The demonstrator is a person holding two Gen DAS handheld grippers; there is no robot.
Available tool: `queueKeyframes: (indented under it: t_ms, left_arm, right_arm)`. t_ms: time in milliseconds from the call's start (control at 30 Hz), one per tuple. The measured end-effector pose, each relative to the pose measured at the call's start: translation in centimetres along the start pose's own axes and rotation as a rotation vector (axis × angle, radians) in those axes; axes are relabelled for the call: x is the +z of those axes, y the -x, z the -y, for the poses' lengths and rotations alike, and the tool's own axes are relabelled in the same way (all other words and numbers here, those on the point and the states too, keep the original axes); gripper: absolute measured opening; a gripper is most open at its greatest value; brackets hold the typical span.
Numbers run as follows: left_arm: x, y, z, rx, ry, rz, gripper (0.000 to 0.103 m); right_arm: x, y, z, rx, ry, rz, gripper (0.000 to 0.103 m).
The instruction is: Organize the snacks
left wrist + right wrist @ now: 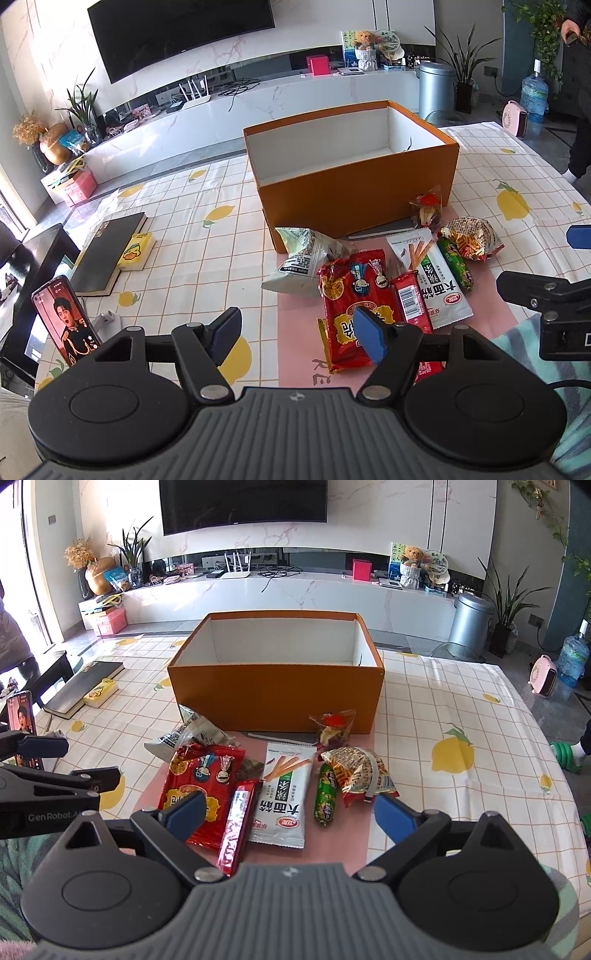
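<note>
Lying jumbled, bright snack packets (pixel 280 794), beside open orange box (pixel 275 696)

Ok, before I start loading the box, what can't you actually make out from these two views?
- Orange box floor: near part hidden by its front wall, both views.
- Grey-green snack bag: largely covered by the red snack bag, right wrist view.
- Flat grey item at the box base: mostly hidden under snacks, identity unclear.
- Thin red bar: lower end cut off by the right gripper body.

Orange box (pixel 275 698) top stands open, unobstructed; snack packets (pixel 280 797) crowd the pink mat (pixel 343 834) at lower centre.
</note>
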State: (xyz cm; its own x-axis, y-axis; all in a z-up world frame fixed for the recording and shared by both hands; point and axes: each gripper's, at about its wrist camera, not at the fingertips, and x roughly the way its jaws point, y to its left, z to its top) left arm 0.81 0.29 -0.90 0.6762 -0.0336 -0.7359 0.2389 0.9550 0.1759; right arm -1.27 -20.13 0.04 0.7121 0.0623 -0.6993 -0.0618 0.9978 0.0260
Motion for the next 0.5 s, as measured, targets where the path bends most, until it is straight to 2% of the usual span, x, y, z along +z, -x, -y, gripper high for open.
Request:
queueKeyframes:
  t_ms: [500]
  left_arm:
    - [-0.75, -0.03, 0.64, -0.027, -0.024, -0.008, 0.082]
  right_arm:
    - [-0.62, 0.08, 0.41, -0.033, -0.027, -0.015, 0.096]
